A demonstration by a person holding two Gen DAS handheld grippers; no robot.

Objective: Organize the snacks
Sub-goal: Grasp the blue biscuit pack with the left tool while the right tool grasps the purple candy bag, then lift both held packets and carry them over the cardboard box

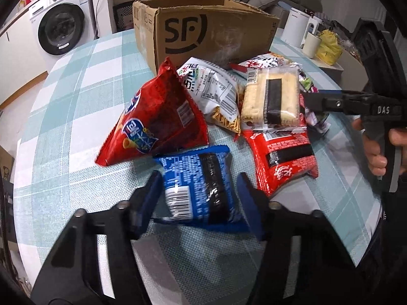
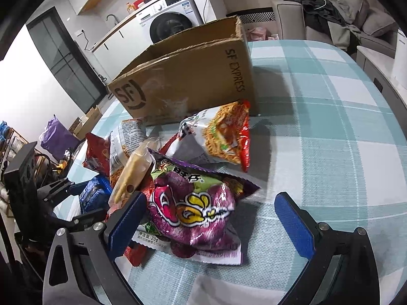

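Observation:
A pile of snack packets lies on the checked tablecloth (image 1: 63, 117) in front of an open cardboard box (image 1: 211, 35). My left gripper (image 1: 199, 200) is shut on a blue snack packet (image 1: 198, 180), its blue pads pressing the packet's two sides at the near edge of the pile. Behind it lie a red chip bag (image 1: 157, 119), a white noodle packet (image 1: 213, 89), a clear-wrapped biscuit pack (image 1: 269, 99) and a red packet (image 1: 282, 160). My right gripper (image 2: 211, 225) stands open around a purple snack bag (image 2: 195, 208), whose left side is close to one pad.
The cardboard box (image 2: 183, 86) stands at the far side of the pile, top open. A noodle packet (image 2: 218, 137) leans near it. White containers (image 1: 297, 29) and a yellow bag (image 1: 328, 48) sit beyond the table's right edge. A washing machine (image 1: 61, 25) stands behind.

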